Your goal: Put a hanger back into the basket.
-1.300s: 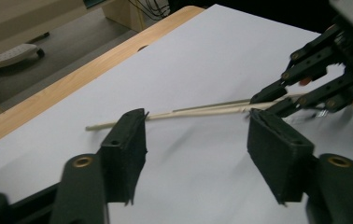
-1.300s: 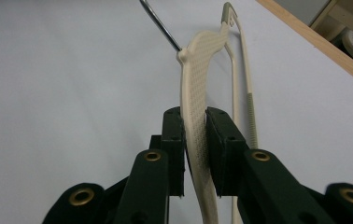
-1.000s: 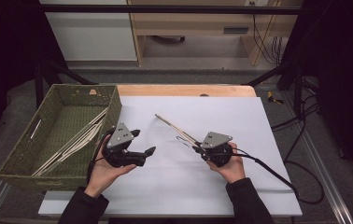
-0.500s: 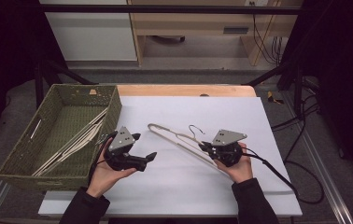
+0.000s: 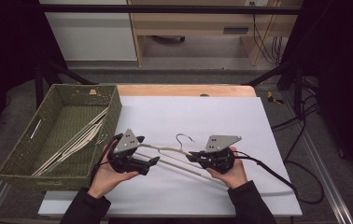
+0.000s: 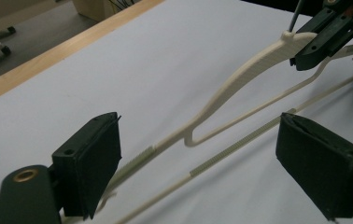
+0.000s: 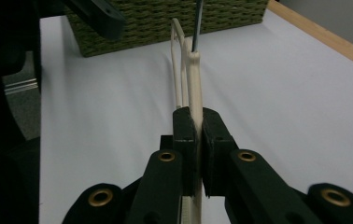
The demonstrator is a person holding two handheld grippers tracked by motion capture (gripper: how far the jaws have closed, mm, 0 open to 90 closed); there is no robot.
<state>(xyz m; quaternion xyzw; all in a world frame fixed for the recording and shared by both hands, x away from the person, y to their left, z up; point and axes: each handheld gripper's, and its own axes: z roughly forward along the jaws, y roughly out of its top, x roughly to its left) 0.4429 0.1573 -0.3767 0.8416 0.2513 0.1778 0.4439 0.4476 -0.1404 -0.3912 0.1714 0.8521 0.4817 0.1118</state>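
In the high view, the right gripper (image 5: pixel 191 156) is pinching a cream plastic clothes hanger with a metal hook (image 5: pixel 165 150) and holding it tilted over the white table sheet (image 5: pixel 221 116); a second ago the hanger was lying flat farther back, so it has been lifted and swung toward the left gripper (image 5: pixel 153 161), which is waiting with jaws apart near the green woven basket (image 5: pixel 20 158) already holding similar hangers.

In the left gripper view, its spread pads are framing the hanger's arm and bar (image 6: pixel 240 77) without touching.

In the right gripper view, the jaws are clamping the hanger's shoulder (image 7: pixel 194 79). A handover or two-handed carry to the basket looks likely.
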